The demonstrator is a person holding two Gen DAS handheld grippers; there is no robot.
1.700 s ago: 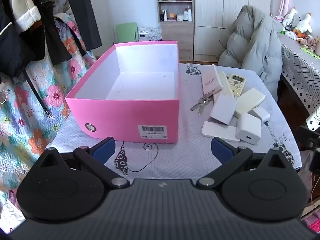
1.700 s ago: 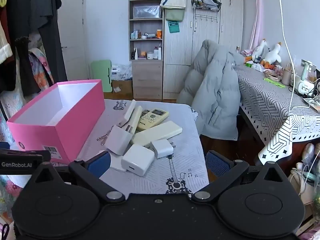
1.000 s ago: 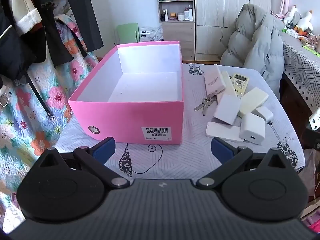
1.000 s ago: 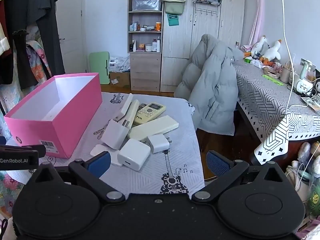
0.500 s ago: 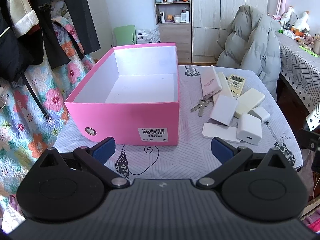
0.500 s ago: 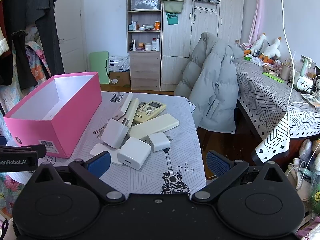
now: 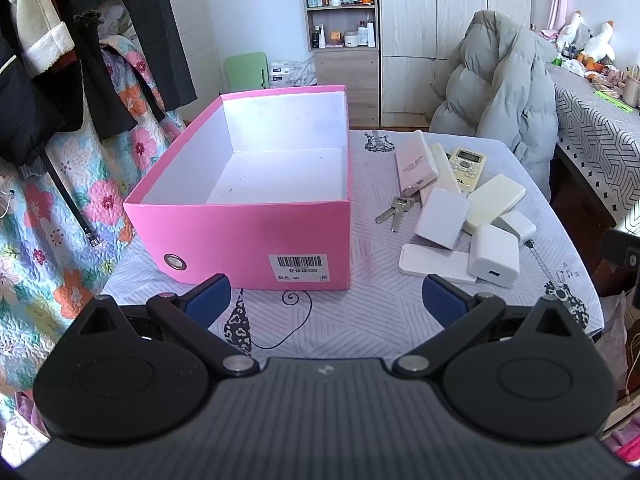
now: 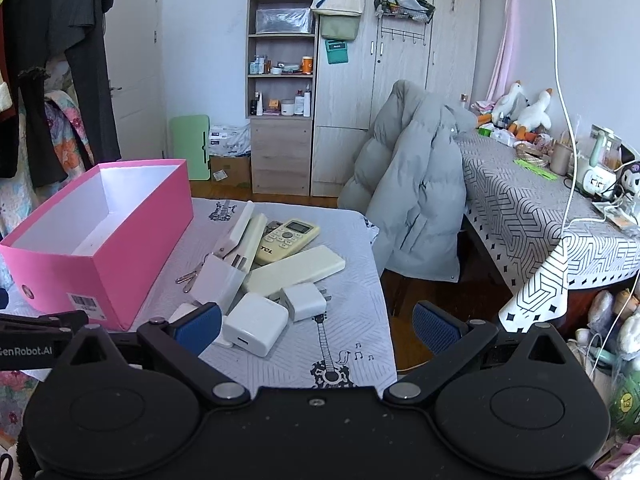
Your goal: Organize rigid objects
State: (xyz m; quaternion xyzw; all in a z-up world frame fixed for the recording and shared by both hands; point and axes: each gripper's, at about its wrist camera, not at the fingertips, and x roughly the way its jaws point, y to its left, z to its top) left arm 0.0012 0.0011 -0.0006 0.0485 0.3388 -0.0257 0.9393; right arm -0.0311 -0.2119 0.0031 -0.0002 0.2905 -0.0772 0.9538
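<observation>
Both tongs, left (image 7: 325,294) and right (image 8: 316,328), hang spread and empty over the table's near edge. We see the pink box (image 7: 256,236) bare at the table's left side, the chargers, remotes and keys (image 7: 394,210) heaped to its right. We judge the nearest white charger (image 8: 256,329) light, stiff and slick, best pinched across its flat sides.
</observation>
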